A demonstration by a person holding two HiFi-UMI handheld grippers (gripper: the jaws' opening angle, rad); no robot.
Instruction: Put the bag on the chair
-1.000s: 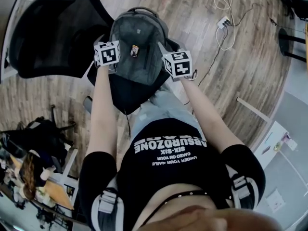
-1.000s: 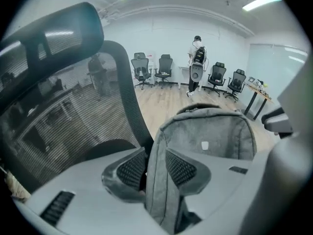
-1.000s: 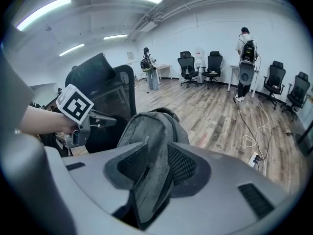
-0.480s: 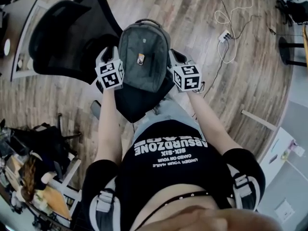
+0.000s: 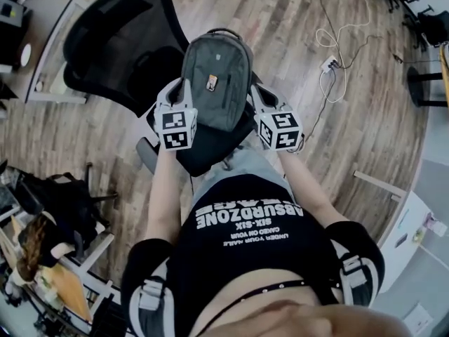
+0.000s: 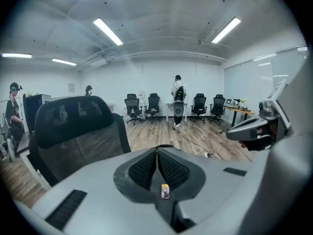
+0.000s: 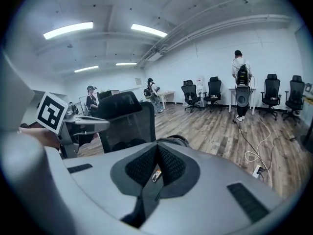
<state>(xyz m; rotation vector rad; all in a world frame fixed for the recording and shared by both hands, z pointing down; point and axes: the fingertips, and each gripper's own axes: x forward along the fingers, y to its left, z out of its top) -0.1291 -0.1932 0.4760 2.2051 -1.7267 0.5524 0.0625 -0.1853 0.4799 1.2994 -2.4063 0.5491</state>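
Clamping the bag (image 5: 216,76) from both sides — left gripper (image 6: 157,153) and right gripper (image 7: 157,148) each pinched together on its fabric — upright at upper centre, over the chair (image 5: 119,41) seat.

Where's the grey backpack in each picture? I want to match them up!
Head view: the bag stands top middle.
Left gripper view: only a sliver with its orange tag shows, low middle, in the slit of the tongs.
Right gripper view: its grey top peeks over the tongs, middle.
Shared landmark: the black mesh chair, left of the bag in all three.
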